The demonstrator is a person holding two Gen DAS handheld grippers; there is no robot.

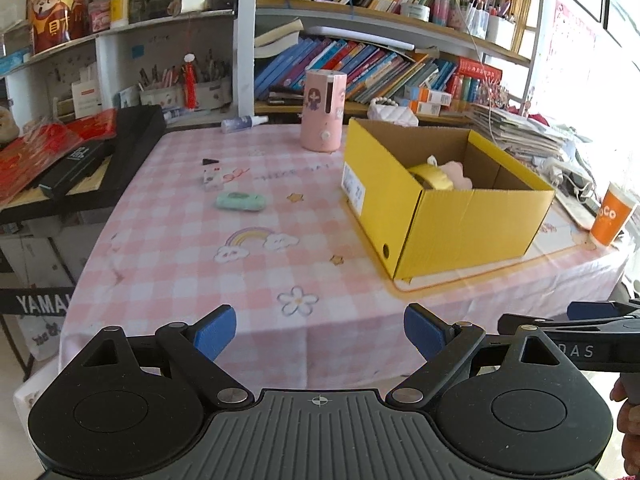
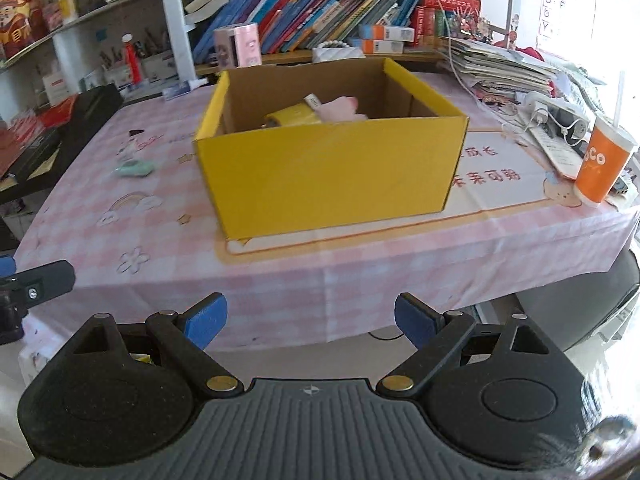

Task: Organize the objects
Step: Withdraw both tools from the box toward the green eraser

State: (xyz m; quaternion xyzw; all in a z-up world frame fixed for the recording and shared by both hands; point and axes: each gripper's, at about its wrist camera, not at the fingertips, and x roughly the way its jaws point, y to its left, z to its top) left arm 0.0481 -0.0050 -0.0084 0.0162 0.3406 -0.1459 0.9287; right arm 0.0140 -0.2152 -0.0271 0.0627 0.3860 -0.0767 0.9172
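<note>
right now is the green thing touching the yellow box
Apart. The left wrist view shows the green item lying on the tablecloth with a wide stretch of bare checked cloth between it and the yellow box.

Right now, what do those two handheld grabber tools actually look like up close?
Both match: the left gripper and the right gripper are black plastic, with a ribbed grey-black base, two round discs, brass-coloured pivot pins and a small crosshair mark. Each has two black link arms ending in blue pads. No cables are visible.
</note>
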